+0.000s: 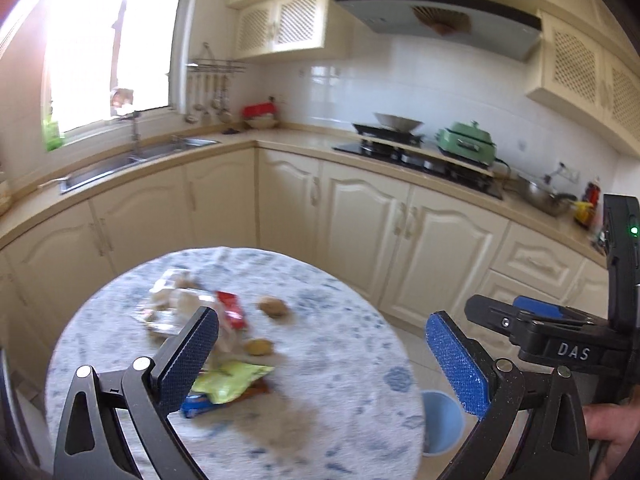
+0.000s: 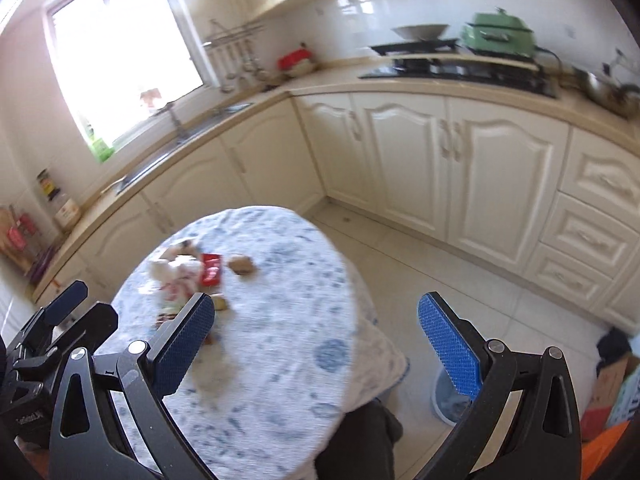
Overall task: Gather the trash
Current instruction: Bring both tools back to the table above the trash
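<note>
A round table (image 1: pixel 340 392) with a blue-and-white cloth carries a heap of trash: a clear crumpled plastic bag (image 1: pixel 172 300), a red wrapper (image 1: pixel 231 308), a yellow-green packet (image 1: pixel 230 380), a blue packet (image 1: pixel 196 404) and two brown lumps (image 1: pixel 273 306) (image 1: pixel 259 347). My left gripper (image 1: pixel 320 344) hangs open above the table, nothing between its fingers. My right gripper (image 2: pixel 316 332) is open too, above the table's (image 2: pixel 280 360) right side; the red wrapper (image 2: pixel 211 269) lies beyond it. A light blue bin (image 1: pixel 442 420) (image 2: pixel 448 396) stands on the floor to the right of the table.
Cream kitchen cabinets (image 1: pixel 360 216) run behind the table, with a sink (image 1: pixel 132 160) at the left and a stove (image 1: pixel 416 156) at the right. A person's dark trouser leg (image 2: pixel 360 440) shows beside the table. Boxes (image 2: pixel 612 392) sit on the tiled floor at the far right.
</note>
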Demonstrator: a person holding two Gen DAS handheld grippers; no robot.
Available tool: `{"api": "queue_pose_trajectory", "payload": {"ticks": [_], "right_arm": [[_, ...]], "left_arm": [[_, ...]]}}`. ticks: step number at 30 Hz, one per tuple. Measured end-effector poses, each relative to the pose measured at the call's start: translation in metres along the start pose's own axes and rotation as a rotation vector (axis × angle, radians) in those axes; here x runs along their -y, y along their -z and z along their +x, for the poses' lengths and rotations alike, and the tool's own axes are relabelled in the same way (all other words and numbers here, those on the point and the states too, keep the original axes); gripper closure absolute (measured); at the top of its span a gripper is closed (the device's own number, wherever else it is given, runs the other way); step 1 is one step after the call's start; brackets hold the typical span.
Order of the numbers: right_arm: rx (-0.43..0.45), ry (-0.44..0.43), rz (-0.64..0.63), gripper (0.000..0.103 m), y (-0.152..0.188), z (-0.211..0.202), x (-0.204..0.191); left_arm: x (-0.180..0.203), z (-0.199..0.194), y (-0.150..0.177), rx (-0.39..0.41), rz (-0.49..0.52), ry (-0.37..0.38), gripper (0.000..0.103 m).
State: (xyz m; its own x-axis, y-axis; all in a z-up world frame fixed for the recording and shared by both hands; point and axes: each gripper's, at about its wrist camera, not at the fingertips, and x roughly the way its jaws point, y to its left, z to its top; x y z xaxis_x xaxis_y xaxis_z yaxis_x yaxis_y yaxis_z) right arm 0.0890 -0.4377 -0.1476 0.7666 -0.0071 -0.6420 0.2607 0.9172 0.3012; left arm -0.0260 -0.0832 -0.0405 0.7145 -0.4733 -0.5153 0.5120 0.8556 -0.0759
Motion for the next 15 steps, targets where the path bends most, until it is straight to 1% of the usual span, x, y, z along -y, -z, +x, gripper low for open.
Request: {"api": "queue_pose_trajectory", "payload": {"ticks": [4,8,12,15], "right_arm": [[0.013,-0.055,-0.081,0.000,-0.002,-0.003,-0.045],[0.014,-0.111,-0.177,0.000,0.001,-0.003,-0.090],[-0.010,-0.172,-0.277,0.000,0.010,0.005,-0.132],[-0.045,-0.200,-0.340,0.000,0.018,0.017,-0.154]], "left_arm": [[-0.022,-0.039,0.010,0.044,-0.041,-0.085,0.001],[-0.042,-0.067,0.020,0.061,-0.088,-0.166,0.001],[-0.058,-0.094,0.032,0.083,-0.133,-0.245,0.001],[-0.064,-0.099,0.042,0.078,-0.155,-0.298,0.001]]}}
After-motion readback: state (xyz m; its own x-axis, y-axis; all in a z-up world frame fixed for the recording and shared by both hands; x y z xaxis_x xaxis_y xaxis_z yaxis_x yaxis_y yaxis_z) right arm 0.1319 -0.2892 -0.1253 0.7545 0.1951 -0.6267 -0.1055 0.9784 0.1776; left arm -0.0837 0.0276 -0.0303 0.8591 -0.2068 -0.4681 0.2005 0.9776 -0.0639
